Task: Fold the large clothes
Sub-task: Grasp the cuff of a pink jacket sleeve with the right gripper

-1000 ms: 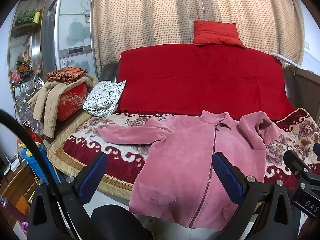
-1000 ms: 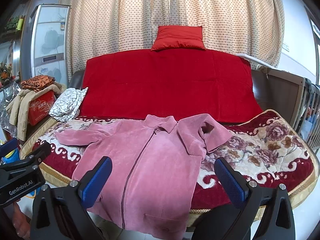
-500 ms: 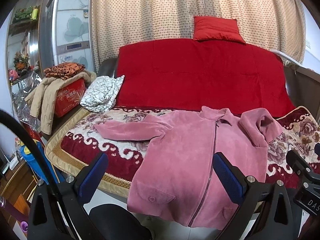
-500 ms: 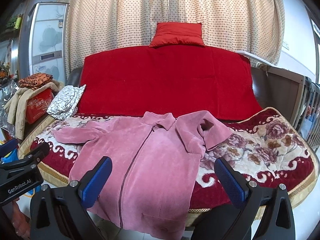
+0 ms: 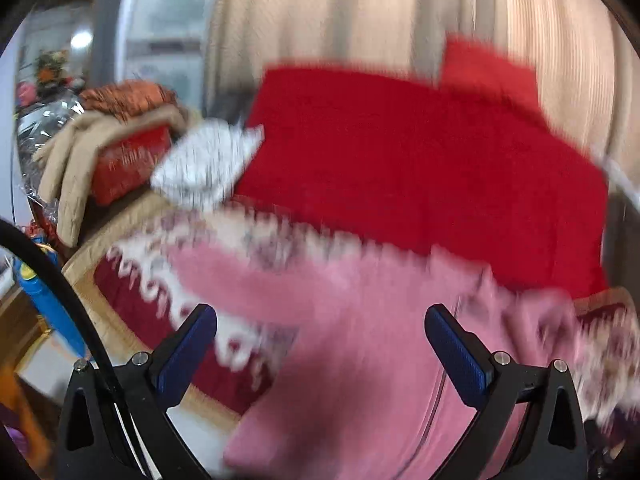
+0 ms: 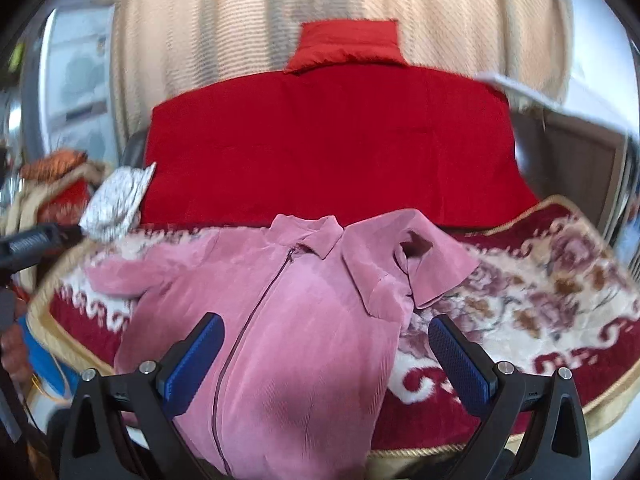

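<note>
We've swung both grippers, left (image 5: 320,344) and right (image 6: 326,350), in toward the pink jacket (image 6: 296,320), jaws released, nothing grasped yet

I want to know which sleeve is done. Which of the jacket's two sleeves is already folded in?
The sleeve on the right gripper's side: it lies doubled over the jacket, cuff opening showing. The other sleeve stretches out flat.

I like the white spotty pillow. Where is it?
In the right wrist view, the white patterned cushion sits at the left, at the sofa's end, beside the red blanket and behind the pink jacket.
</note>
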### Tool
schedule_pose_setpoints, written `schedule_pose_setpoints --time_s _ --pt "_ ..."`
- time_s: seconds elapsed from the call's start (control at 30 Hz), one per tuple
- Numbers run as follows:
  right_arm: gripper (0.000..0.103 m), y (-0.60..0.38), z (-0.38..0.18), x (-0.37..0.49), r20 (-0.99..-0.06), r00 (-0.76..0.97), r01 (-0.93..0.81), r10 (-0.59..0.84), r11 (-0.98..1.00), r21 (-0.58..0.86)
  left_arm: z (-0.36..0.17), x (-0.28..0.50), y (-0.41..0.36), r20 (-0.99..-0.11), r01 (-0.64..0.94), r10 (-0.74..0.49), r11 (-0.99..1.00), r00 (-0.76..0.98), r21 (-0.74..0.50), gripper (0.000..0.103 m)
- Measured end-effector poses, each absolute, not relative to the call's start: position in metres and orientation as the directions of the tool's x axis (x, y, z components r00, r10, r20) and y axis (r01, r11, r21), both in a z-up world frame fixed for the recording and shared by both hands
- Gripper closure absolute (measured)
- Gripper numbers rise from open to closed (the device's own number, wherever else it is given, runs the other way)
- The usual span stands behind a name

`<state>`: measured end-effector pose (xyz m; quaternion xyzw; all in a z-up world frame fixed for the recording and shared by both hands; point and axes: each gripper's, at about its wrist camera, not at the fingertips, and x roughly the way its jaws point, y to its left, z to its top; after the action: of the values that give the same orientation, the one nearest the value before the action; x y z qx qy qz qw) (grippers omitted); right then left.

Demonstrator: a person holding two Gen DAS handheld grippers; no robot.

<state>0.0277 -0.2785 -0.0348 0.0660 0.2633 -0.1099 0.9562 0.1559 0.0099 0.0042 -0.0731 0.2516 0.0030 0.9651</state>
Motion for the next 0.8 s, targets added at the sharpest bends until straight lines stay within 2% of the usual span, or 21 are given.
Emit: schedule_pose_setpoints --time_s 0.07,0.1,0.17,0.2,0.23,0.33,0.47,0.57,0.8 --pt "0.000 -0.307 -0.042 0.041 -0.515 0.844 0.258 -0.153 0.956 0.139 -0.008 0.157 0.004 -0.346 -0.012 -0.049 0.985 0.937 -0.173 0.000" --pt "0.000 -0.322 -0.047 0.050 -0.518 0.844 0.260 -0.138 0.950 0.172 -0.019 0.167 -0.001 -0.356 0.006 -0.064 0.987 0.932 -0.162 0.000" --pt "0.000 -0.354 -0.057 0.068 -0.530 0.842 0.272 -0.105 0.930 0.248 -0.056 0.211 -0.018 -0.547 0.045 -0.102 0.992 0.831 -0.118 0.000" --pt "0.000 -0.370 -0.062 0.077 -0.531 0.842 0.284 -0.093 0.914 0.290 -0.074 0.229 -0.024 -0.617 0.043 -0.101 0.993 0.780 -0.108 0.000" --pt "0.000 -0.385 -0.067 0.085 -0.531 0.843 0.297 -0.087 0.898 0.323 -0.092 0.244 -0.028 -0.646 0.020 -0.076 0.995 0.760 -0.094 0.000" --pt "0.000 -0.433 -0.088 0.118 -0.556 0.827 0.360 -0.078 0.834 0.418 -0.125 0.269 -0.037 -0.650 -0.038 0.001 0.998 0.760 -0.042 0.000" --pt "0.000 -0.482 -0.120 0.155 -0.540 0.839 0.362 0.066 0.674 0.644 -0.142 0.282 -0.049 -0.671 -0.007 -0.005 1.000 0.741 -0.014 0.000" --pt "0.000 -0.504 -0.145 0.173 -0.483 0.863 0.358 0.150 0.493 0.793 -0.139 0.289 -0.058 -0.658 0.032 -0.049 0.999 0.751 -0.037 0.000" --pt "0.000 -0.540 -0.175 0.213 -0.543 0.836 0.485 0.080 0.355 0.799 -0.134 0.287 -0.089 -0.617 0.132 -0.071 0.990 0.784 0.053 0.000"
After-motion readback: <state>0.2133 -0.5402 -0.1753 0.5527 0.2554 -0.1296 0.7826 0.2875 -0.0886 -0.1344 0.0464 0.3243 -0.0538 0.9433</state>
